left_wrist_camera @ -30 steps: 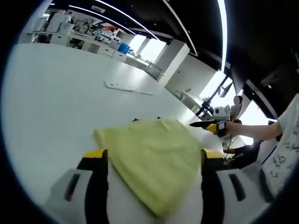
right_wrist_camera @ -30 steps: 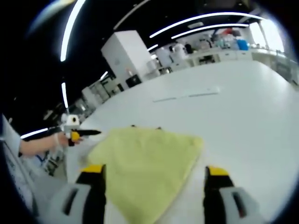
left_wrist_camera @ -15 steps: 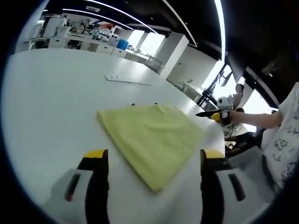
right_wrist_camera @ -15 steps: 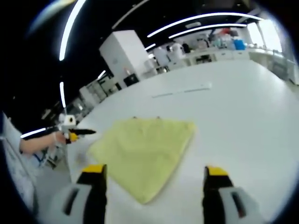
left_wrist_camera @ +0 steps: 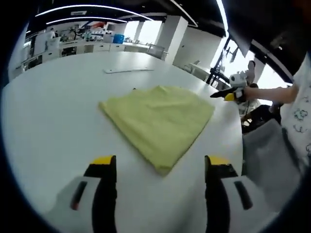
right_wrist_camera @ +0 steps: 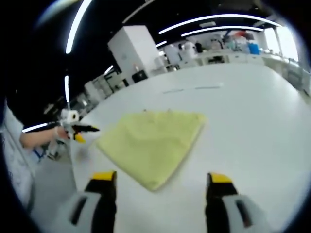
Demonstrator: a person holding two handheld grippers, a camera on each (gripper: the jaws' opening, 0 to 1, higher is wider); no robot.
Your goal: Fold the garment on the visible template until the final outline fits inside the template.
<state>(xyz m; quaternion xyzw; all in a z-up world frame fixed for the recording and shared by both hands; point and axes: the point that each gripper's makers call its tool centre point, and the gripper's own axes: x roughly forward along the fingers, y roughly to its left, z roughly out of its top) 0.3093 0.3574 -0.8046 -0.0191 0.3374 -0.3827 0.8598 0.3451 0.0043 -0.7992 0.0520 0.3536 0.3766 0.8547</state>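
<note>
A yellow garment (left_wrist_camera: 158, 121), folded to a flat four-sided shape, lies on the white table (left_wrist_camera: 53, 116). Small dark marks of the template (left_wrist_camera: 134, 89) peek out at its far edge. My left gripper (left_wrist_camera: 159, 161) hovers open just short of the garment's near corner, holding nothing. In the right gripper view the same garment (right_wrist_camera: 153, 141) lies ahead, with dark template marks (right_wrist_camera: 144, 110) behind it. My right gripper (right_wrist_camera: 161, 177) is open and holds nothing, a little short of the near corner. Each gripper also appears hand-held beyond the garment: the right gripper (left_wrist_camera: 232, 94) and the left gripper (right_wrist_camera: 77, 130).
A thin white strip (left_wrist_camera: 129, 70) lies farther back on the table, also seen as the strip (right_wrist_camera: 194, 89). The table edge (left_wrist_camera: 241, 145) runs close beside the garment, with grey floor beyond. A person's arm (left_wrist_camera: 272, 92) reaches in. Benches and equipment stand far behind.
Both grippers have drawn back from the garment, so its near corner now lies ahead of the jaws instead of between them. The garment stays flat and keeps its shape.
</note>
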